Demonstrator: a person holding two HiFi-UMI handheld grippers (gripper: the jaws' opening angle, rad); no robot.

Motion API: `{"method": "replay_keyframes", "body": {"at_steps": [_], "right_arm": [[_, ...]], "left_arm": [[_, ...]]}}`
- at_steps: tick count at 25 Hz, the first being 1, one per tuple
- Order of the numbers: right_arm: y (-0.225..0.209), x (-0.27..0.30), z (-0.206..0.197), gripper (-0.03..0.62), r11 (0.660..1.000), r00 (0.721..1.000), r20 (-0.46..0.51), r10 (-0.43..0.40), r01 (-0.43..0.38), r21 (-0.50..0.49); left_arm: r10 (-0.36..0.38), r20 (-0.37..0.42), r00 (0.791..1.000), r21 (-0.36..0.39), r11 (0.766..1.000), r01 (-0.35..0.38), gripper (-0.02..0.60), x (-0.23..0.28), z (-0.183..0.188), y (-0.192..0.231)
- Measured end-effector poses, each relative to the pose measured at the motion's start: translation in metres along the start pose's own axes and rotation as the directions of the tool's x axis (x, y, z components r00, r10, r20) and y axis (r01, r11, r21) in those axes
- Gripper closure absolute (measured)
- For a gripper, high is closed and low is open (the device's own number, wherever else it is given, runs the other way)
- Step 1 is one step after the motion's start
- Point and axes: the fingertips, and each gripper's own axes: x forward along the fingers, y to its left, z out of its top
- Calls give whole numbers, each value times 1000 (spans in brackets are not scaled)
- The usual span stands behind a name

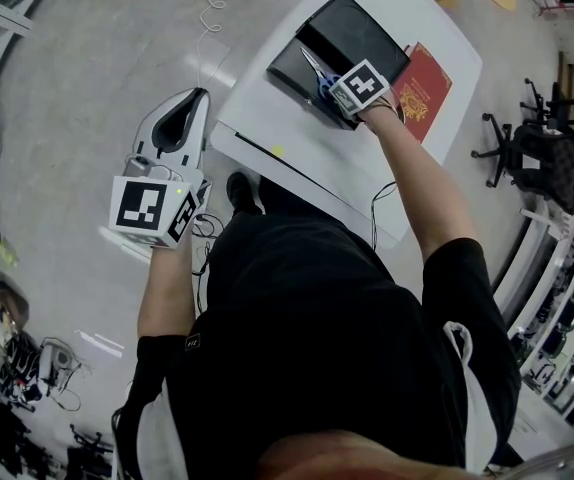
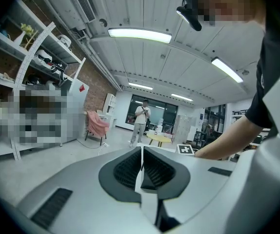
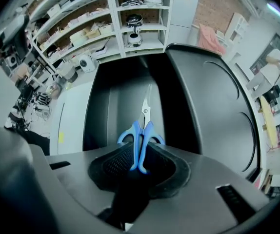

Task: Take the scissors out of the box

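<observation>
Grasp step. Your right claw (image 3: 139,164) is clamped on the scissors (image 3: 141,130) by the blue handles — they lie inside the box (image 3: 106,106). Left claw (image 2: 141,174) together, empty. Next, likely: lift straight up, clear.

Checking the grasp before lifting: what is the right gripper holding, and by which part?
The scissors, by the blue handle end, pinched between the right gripper jaws.
</observation>
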Motion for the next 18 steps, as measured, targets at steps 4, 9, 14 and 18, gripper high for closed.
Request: {"method": "replay_keyframes", "body": {"at_steps": [4, 9, 14, 18], "right_arm": [[-1, -14, 3, 494, 997, 998, 66, 0, -5, 76], [4, -40, 3, 496, 995, 990, 139, -24, 11, 99], [6, -78, -1, 496, 989, 970, 241, -42, 6, 149], [10, -114, -8, 496, 983, 936, 349, -51, -15, 183]], "left_arm": [[-10, 9, 1000, 10, 1000, 10, 555, -6, 5, -4], [-39, 23, 999, 19, 999, 39, 555, -14, 8, -18], [-78, 28, 997, 44, 996, 76, 555, -17, 16, -42], [-108, 27, 994, 71, 992, 106, 555, -18, 24, -66]]}}
